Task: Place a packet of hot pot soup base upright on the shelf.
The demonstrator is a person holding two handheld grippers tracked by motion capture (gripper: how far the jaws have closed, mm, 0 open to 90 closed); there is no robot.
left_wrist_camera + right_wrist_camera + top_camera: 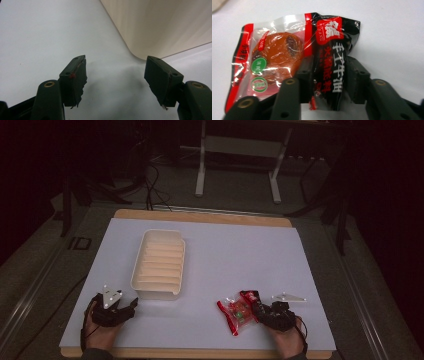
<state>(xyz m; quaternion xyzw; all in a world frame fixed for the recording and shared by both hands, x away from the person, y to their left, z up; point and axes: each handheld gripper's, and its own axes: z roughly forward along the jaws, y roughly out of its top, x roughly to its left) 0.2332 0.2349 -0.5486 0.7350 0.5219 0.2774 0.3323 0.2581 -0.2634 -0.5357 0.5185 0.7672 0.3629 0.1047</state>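
Clamped between the jaws of my right gripper (325,82) is a red-and-black plastic snack packet (294,57) with a clear window showing an orange lump inside; the jaws pinch its black printed edge, and the rest of the packet fans out to the left of that gripper. From the high view I see the same packet (239,311) lying on the white table sheet (235,255) just ahead and to the left of the right gripper (260,309), with my right hand (286,340) behind it at the near edge. A small grey three-cornered plate (288,297) lies on the sheet just beyond that gripper, to its right. My left gripper (115,75) stands wide apart with nothing between its jaws, hovering low over the sheet. Just ahead and to the right of it is the rounded corner of a cream plastic ribbed tray (160,25). In the high view that tray (159,264) sits just beyond the left gripper (131,304), well apart from the packet.
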